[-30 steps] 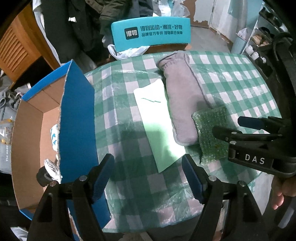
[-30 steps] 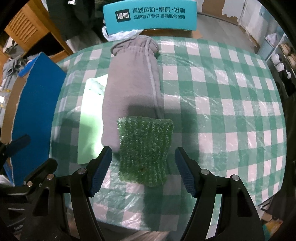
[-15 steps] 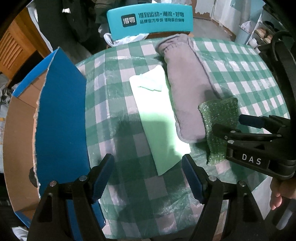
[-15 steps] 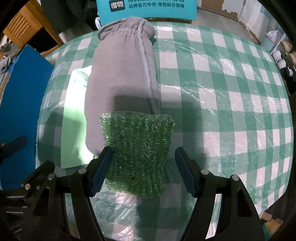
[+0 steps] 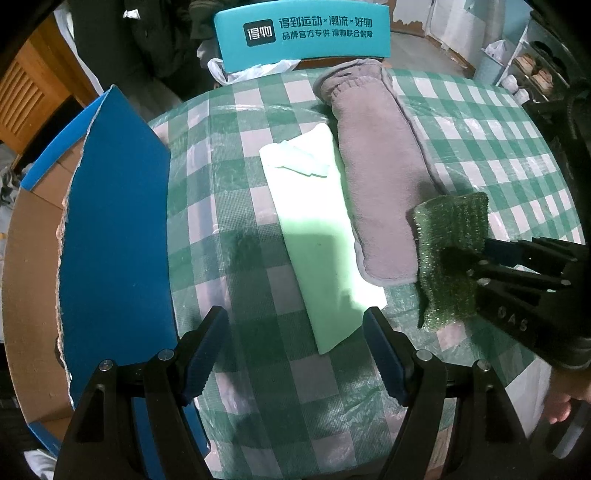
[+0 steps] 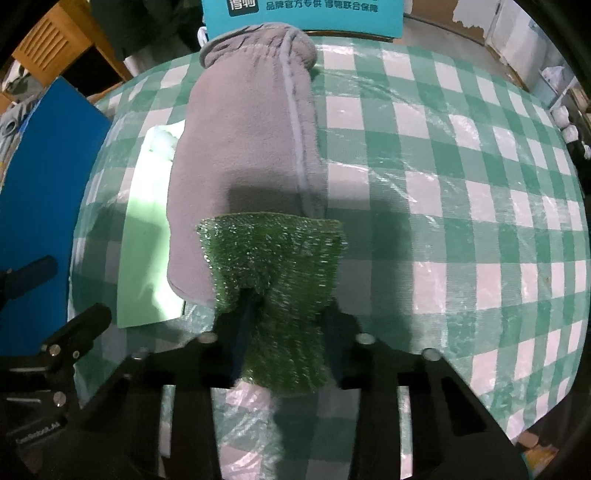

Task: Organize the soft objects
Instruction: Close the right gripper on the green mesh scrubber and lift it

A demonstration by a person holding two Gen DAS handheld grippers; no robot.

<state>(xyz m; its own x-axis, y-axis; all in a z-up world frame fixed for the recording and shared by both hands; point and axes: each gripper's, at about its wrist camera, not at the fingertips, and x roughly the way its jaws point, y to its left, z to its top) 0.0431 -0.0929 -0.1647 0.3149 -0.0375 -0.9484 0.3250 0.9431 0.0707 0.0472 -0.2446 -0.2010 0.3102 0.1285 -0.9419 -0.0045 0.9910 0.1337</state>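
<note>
- At your far left stands an open cardboard box point(image 5: 33, 295) with a blue flap point(image 5: 118, 236) raised against the table's edge; the frame cuts off its inside.
- Your left gripper point(image 5: 295, 354) hovers over the green-checked tablecloth point(image 5: 236, 206), jaws spread wide and holding nothing.
- Just ahead of it lies a pale green foam sheet point(image 5: 317, 243), flat, with a crumpled bit at its far end.
- Touching the sheet's right edge is a long grey plush pouch point(image 5: 376, 184), its gathered end near a teal chair back point(image 5: 303, 33).
- Your right gripper point(image 6: 288, 332) pinches a sparkly green scrubbing pad point(image 6: 273, 258), bunched at the waist between the jaws and apparently lifted off the cloth; its lower edge is blurred.
- The pad hides the pouch's near end.
- At the right edge, shelves point(image 5: 532, 74) show, too small to read.
</note>
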